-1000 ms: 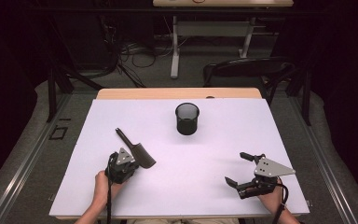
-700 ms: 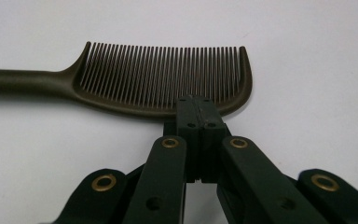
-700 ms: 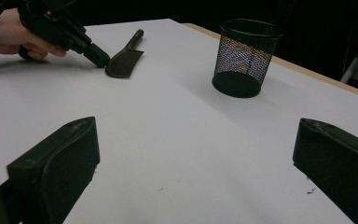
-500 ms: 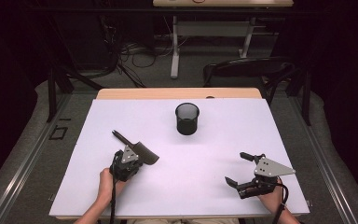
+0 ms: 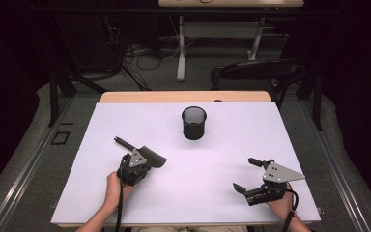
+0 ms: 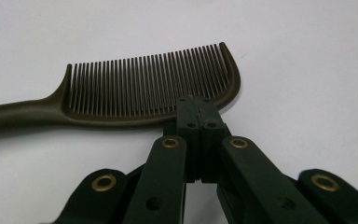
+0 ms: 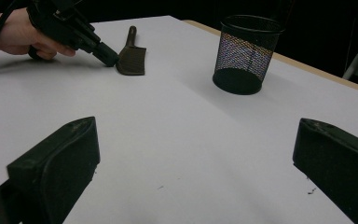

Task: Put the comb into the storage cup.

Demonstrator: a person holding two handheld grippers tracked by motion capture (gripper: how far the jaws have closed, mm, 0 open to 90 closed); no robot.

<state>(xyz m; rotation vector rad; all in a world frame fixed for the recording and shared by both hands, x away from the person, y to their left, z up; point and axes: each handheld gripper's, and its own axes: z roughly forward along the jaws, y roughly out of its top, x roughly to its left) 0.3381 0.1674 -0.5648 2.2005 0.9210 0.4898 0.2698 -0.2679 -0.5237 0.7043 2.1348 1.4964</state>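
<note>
Since a second ago, your left gripper (image 5: 147, 160) has swung the comb (image 5: 140, 152) round: its handle, which then pointed up and away toward the far edge, now lies lower and points more to the left across the worktop (image 5: 222, 145), while your right gripper (image 5: 251, 175) sits where it was. You have the left jaws pressed together on the comb's spine near the toothed end, as the left gripper view makes plain (image 6: 196, 109). The comb's (image 6: 144, 88) long axis runs from the handle at far left to the curved toothed end at right, nearer you, with the teeth facing away from the gripper. It is at the left of the worktop, well apart from the black mesh cup (image 5: 193, 123) near the far middle. Your right jaws are spread wide with nothing between them, low over the near right.
</note>
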